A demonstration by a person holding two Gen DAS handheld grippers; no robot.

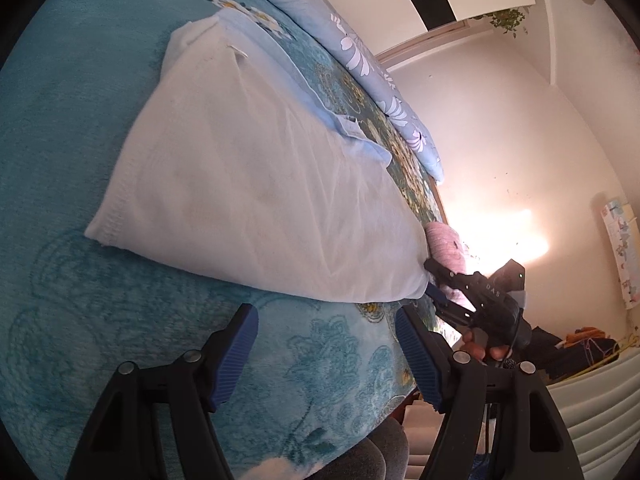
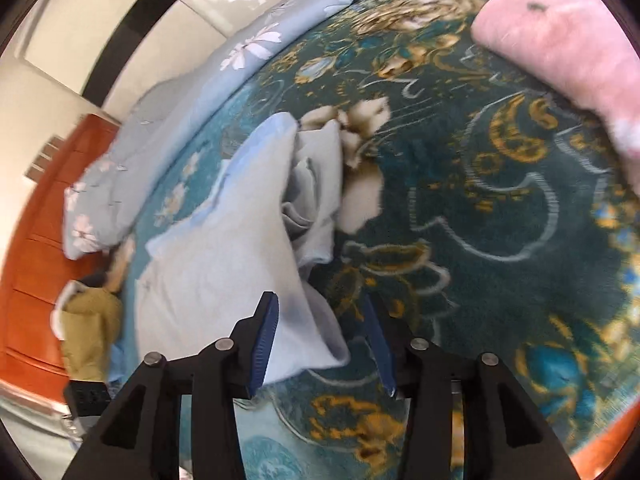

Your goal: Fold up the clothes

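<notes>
White garment [image 1: 248, 184] is lying flat on the bed's teal floral blanket [image 1: 72, 128], folded, hemmed edge toward the left of the left wrist view, a pale blue layer [image 1: 280, 76] showing along its far side. In the right wrist view the same garment [image 2: 224, 264] is reading pale grey-blue, with a bunched fold near its middle.

Left gripper [image 1: 326, 354] is hovering over bare blanket just short of the garment's near edge, fingers [image 1: 236, 356] standing wide apart, nothing between them.

Right gripper [image 2: 324, 344] is sitting at the garment's corner, fingers [image 2: 264, 344] parted. The corner of the cloth is lying between them, touching or just beside the left pad; the right pad is clear of it, so released, not clamped. The left wrist view is showing that gripper [image 1: 434, 280] at the garment's right corner, a hand [image 1: 484, 346] holding it.

Floral pillow [image 1: 384, 92] is lying along the far edge of the bed. Pink cloth [image 2: 560, 44] is resting well apart from the garment.
</notes>
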